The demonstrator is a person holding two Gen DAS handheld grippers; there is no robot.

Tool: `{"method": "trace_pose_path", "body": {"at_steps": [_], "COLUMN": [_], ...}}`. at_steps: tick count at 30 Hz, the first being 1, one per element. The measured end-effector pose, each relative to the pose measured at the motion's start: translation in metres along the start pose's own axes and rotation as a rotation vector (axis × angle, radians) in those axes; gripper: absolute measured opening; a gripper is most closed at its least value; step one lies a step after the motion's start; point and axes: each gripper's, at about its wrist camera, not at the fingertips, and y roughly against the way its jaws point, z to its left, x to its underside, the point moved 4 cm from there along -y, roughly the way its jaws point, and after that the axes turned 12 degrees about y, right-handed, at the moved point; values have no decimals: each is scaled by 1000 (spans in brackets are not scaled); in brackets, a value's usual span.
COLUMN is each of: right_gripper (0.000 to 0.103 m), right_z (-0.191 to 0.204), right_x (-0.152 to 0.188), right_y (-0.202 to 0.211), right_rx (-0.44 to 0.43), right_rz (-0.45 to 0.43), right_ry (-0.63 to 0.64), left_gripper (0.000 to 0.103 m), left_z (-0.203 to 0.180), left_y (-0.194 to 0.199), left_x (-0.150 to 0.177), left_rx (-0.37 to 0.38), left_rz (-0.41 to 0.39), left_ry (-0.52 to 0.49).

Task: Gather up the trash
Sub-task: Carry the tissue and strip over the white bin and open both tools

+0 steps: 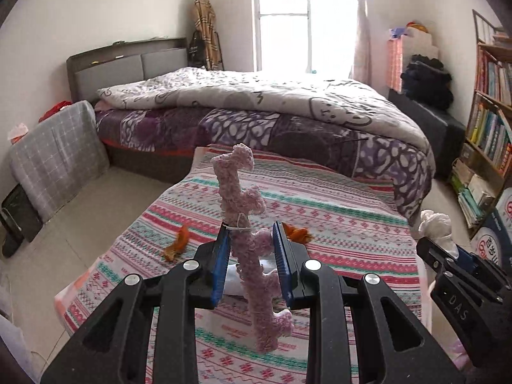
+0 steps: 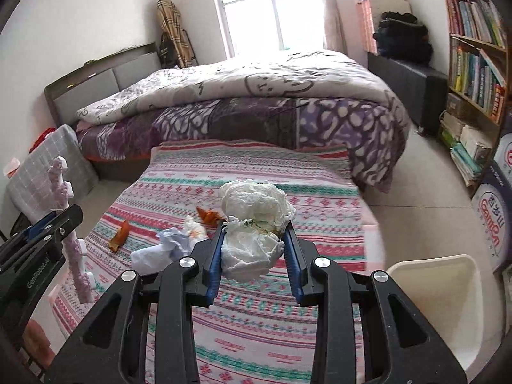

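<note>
Closest in, the left gripper [image 1: 251, 249] is clamped on a pink foam strip [image 1: 246, 224]; the strip stands nearly upright between the blue pads [image 1: 220, 265], its top rising well above the fingertips and its lower end hanging below them, in front of the black frame. A thin white string crosses the strip at the pad tips. Whether both pads press it or only the left one cannot be told.

The right gripper [image 2: 254, 240] holds a crumpled white tissue wad [image 2: 256, 220] between its pads, bulging above and below them; a yellowish smear shows in its middle.

Just right of the right gripper, a cream bin [image 2: 448, 288] stands on the floor, its lower edge cut off by the frame.

Beneath both grippers lies a striped patterned cloth [image 2: 256, 320]. Just ahead and left of the right gripper sit more crumpled white paper [image 2: 166, 246] and two orange peel scraps [image 2: 120, 235], one partly hidden behind the tissue wad.

Beyond the cloth stands a bed [image 1: 256, 112] with a pale quilt. Far right is a bookshelf [image 1: 489, 112], cut off by the lens edge.
</note>
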Motion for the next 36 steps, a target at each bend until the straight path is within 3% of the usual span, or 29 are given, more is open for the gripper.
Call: {"method": "trace_pose_path", "body": {"at_steps": [11,26,28,35,36], "right_gripper": [32,35,47,70,78], "right_z": [-63,-158,-171,-201,-206], "right_x": [9,39,44,54,55], "right_y": [26,54,59,81,84], "right_rx": [86,269,300,387,407], "right_rz": [-6,28,27,2,-2], "right_ry": [-76,-235,-265,-316,-324], "left_gripper": [27,27,27,27,27], "left_z": [-55,-127,-137,-168,-172], "left_y": [7,12,13,20,21], "left_x": [12,44,49,70,73], "left_rx": [64,163,178,235,241], "left_rz": [-6,17,22,36,38], "left_ry": [-65,-170,-186,-249,-255]}}
